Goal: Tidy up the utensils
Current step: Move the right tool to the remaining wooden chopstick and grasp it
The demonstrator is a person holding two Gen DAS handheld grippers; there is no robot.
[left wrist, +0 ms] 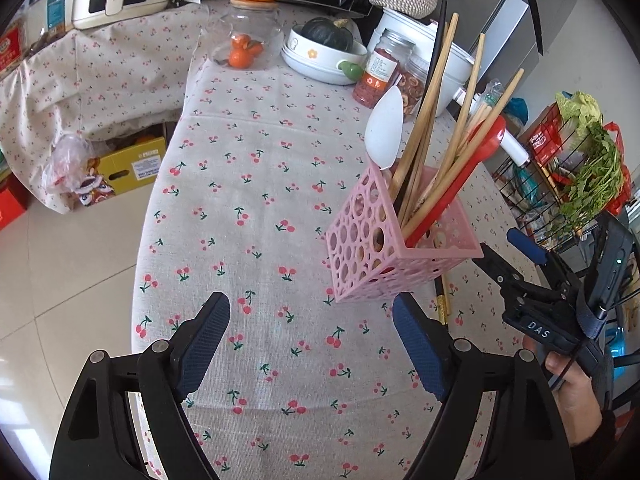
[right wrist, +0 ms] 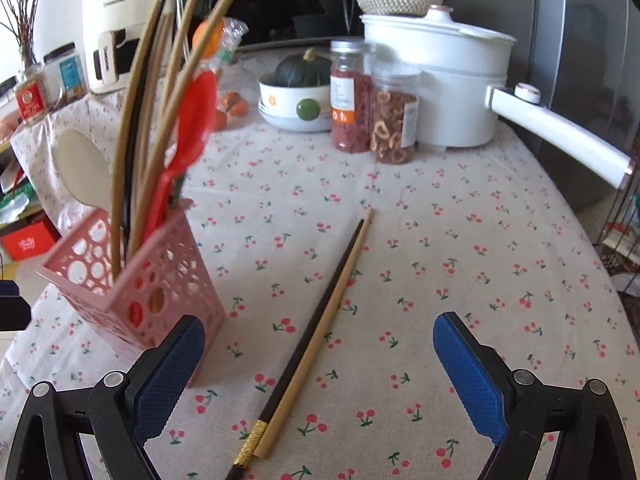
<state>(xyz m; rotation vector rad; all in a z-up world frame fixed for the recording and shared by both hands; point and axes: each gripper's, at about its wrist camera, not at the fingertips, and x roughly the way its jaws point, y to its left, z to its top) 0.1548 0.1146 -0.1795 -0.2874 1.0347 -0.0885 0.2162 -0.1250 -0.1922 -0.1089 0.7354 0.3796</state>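
Note:
A pink perforated utensil holder [left wrist: 376, 252] stands on the cherry-print tablecloth [left wrist: 256, 216]. It holds several wooden chopsticks [left wrist: 424, 120], a black chopstick, a red spoon [left wrist: 472, 168] and a white spoon [left wrist: 384, 128]. It also shows in the right wrist view [right wrist: 136, 280]. One black chopstick [right wrist: 316, 328] and one wooden chopstick [right wrist: 332, 320] lie side by side on the cloth. My right gripper [right wrist: 316, 364] is open and empty, hovering over their near ends. My left gripper [left wrist: 312, 344] is open and empty, just in front of the holder.
At the table's far end stand a white pot with a long handle [right wrist: 448, 88], two jars of dried food [right wrist: 372, 108], a bowl with a dark squash [right wrist: 300, 96] and a glass jar of oranges [left wrist: 244, 44]. A wire rack with greens [left wrist: 576, 172] stands to the right.

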